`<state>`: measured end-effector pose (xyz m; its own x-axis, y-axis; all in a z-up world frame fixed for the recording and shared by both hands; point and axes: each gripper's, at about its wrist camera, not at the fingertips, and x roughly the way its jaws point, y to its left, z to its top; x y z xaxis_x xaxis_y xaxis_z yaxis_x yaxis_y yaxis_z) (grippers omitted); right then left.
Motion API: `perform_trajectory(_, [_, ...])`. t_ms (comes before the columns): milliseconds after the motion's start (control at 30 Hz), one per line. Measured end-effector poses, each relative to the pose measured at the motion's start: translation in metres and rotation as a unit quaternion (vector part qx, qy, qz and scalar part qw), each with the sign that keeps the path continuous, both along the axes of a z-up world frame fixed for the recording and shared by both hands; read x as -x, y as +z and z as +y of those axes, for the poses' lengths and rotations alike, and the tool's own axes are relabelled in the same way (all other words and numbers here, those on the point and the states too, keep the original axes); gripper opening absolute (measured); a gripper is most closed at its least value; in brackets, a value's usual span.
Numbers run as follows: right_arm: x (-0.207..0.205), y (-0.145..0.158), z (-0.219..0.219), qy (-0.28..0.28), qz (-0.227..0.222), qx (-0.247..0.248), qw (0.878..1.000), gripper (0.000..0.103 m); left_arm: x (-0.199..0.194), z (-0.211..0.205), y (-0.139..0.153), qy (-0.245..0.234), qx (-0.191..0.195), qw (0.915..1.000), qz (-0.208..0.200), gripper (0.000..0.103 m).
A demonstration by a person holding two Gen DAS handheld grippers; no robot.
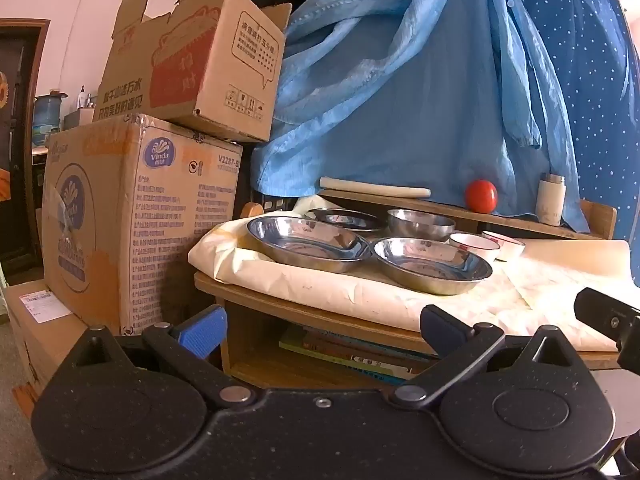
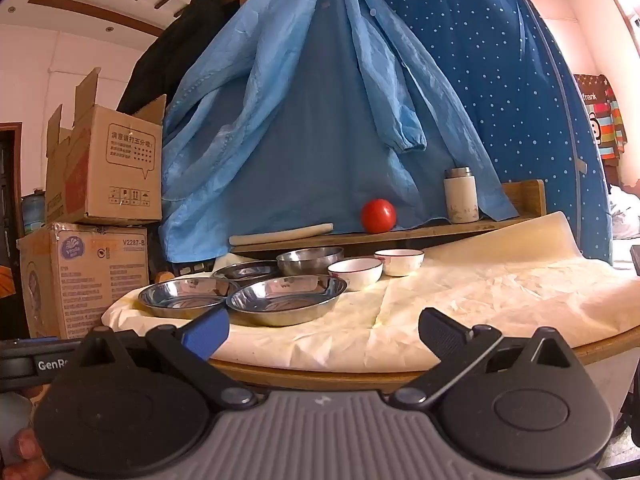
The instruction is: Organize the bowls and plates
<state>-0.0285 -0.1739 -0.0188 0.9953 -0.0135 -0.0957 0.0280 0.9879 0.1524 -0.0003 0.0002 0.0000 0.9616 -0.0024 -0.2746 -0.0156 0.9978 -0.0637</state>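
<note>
Presently, in the left wrist view, the left tool [image 1: 322, 330] is hanging wide apart and empty, short of the worktop [image 1: 304, 308], where three steel plates [image 1: 308, 242] and a steel bowl [image 1: 420, 224] are sitting. In the right wrist view, the right tool [image 2: 322, 330] is likewise gaping wide, empty, two white bowls [image 2: 355, 273] sitting beside the plates.

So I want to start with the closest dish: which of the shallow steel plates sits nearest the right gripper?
The front right shallow steel plate, beside the nearer white bowl. The other two steel plates lie left and behind it.
</note>
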Motion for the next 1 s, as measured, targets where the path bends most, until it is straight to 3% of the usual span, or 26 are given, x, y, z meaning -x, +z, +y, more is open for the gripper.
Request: perform_trajectory(1000, [-0.0024,0.0005,-0.002,0.0,0.005,-0.005,1.0,0.103,-0.0015,-0.0032,0.0015,-0.006,-0.008,0.9999,0.0,0.102])
